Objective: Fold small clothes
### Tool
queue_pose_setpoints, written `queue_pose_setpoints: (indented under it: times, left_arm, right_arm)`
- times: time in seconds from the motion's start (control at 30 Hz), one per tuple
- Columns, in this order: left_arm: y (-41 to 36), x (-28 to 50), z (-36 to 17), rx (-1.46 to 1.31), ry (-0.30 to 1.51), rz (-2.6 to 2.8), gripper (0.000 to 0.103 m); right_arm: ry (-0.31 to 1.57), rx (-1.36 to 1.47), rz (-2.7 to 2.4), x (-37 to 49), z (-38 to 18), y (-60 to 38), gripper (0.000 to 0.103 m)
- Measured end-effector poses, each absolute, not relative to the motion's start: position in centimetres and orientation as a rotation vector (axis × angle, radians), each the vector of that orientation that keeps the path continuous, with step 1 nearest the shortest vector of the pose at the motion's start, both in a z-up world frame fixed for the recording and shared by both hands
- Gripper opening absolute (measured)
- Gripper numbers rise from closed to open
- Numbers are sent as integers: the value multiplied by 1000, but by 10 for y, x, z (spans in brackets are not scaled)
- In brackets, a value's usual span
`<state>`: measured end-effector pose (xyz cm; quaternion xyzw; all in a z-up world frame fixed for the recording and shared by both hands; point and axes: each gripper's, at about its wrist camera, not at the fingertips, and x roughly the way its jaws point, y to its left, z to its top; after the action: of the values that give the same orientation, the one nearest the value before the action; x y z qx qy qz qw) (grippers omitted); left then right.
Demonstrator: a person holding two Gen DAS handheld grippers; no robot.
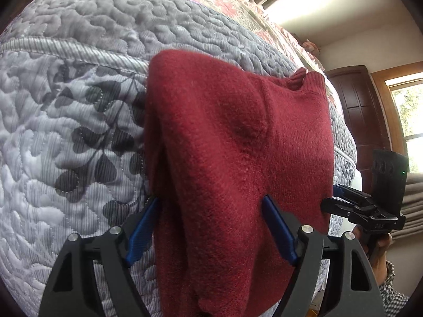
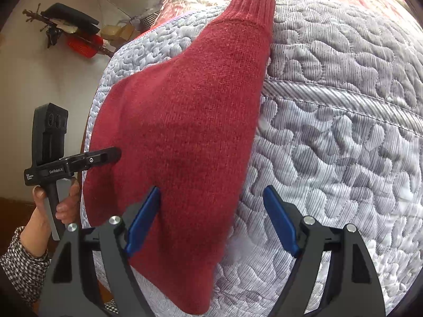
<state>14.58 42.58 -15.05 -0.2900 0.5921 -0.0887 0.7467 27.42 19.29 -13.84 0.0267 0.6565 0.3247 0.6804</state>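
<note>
We seem to be in a home bedroom: grey quilted leaf-print bedspread [image 1: 79, 105], dark wooden wardrobe [image 1: 357, 111], sunlit wood-framed window [image 1: 407, 105].

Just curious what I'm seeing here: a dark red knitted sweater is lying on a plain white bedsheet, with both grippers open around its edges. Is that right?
Not quite. The dark red knitted sweater lies on a grey quilted bedspread with a leaf print, not a plain white sheet; the left wrist view shows the leaves. The rest holds: the left gripper and right gripper are both open at its edges.

Daylight glares from the window [image 1: 408, 108] (right side); fisheye bends edges, soft shadows.
</note>
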Motion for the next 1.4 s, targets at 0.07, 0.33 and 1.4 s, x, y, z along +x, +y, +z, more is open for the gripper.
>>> queue_pose_setpoints:
  times: [0.07, 0.33, 1.4]
  left_arm:
    - [422, 149, -151, -629, 1289, -195, 76]
    - [399, 165, -160, -657, 1291, -242, 80]
    - [237, 166, -71, -655, 1214, -486, 36]
  right_arm:
    - [1482, 74, 728, 277, -144, 200, 79]
    - [1530, 183, 761, 285, -169, 211, 75]
    - [1448, 390, 822, 218, -56, 31, 37]
